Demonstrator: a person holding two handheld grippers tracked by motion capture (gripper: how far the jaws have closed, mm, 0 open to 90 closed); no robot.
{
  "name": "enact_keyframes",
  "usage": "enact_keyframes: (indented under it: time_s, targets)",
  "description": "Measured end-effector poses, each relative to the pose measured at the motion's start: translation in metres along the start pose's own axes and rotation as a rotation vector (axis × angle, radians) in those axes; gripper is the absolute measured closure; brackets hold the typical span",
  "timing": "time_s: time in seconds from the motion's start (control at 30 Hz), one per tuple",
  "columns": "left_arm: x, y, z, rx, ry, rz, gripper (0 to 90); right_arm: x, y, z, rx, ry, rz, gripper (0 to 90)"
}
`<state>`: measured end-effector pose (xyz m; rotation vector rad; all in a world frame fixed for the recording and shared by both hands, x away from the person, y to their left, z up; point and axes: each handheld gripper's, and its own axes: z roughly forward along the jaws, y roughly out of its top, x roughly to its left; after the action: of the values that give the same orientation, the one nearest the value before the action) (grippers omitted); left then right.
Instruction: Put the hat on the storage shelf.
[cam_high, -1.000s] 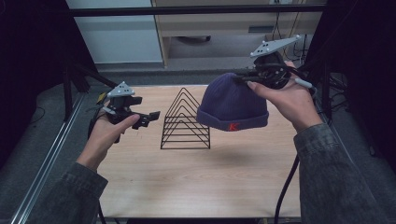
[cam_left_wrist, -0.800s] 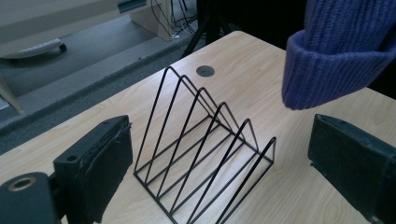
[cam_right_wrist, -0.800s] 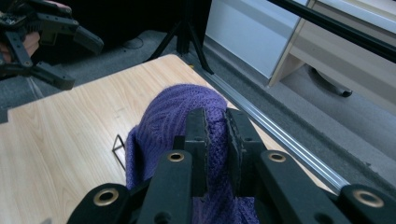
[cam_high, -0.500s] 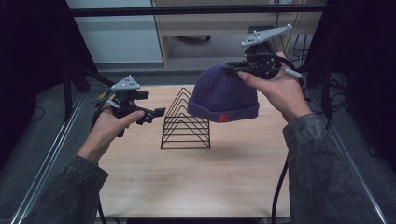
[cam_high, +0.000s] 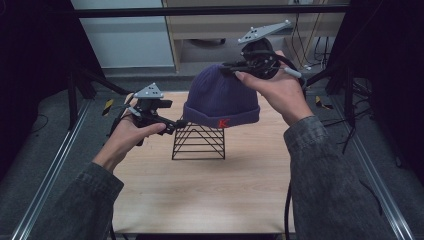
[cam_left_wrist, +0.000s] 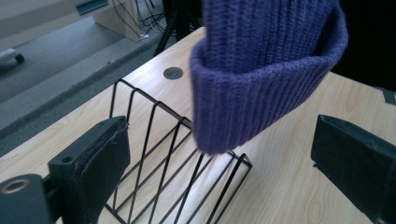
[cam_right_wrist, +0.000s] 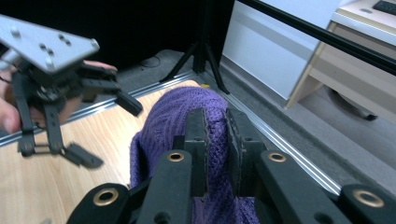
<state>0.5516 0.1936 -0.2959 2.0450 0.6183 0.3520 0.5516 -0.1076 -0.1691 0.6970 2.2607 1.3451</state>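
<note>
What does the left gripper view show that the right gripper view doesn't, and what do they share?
Left gripper view: the black wire rack under the hat's folded cuff, a round hole in the table top, and its own jaws standing wide apart. Right gripper view: the right gripper pinching the crown of the purple beanie, and the left gripper farther off. Shared: the beanie and the wooden table.

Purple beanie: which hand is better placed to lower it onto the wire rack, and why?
Right. The right gripper is shut on the purple beanie's crown, holding it just above the wire rack. The left gripper is open beside the rack.
</note>
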Motion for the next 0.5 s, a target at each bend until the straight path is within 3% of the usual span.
enact_keyframes:
  time_s: [0.27,0.37,0.4,0.43,0.47,0.5]
  targets:
    - [0.001,0.001,0.011,-0.025,-0.046,-0.025,7.3,0.009,0.007,0.008,-0.006,0.027,-0.011,79.8]
    - [0.001,0.001,0.014,-0.017,-0.053,-0.016,22.1,0.010,0.008,0.010,-0.007,0.028,-0.012,79.8]
    - [0.000,0.001,0.016,-0.010,-0.052,-0.010,22.1,0.011,0.008,0.011,-0.005,0.029,-0.012,79.7]
    - [0.000,0.001,0.017,-0.004,-0.039,0.001,28.0,0.011,0.009,0.011,-0.007,0.029,-0.013,79.7]
    - [0.000,0.001,0.017,-0.009,-0.036,0.002,43.1,0.012,0.009,0.013,-0.008,0.032,-0.015,79.7]
    - [-0.001,0.002,0.017,-0.012,-0.031,0.007,47.6,0.012,0.009,0.013,-0.008,0.031,-0.017,79.6]
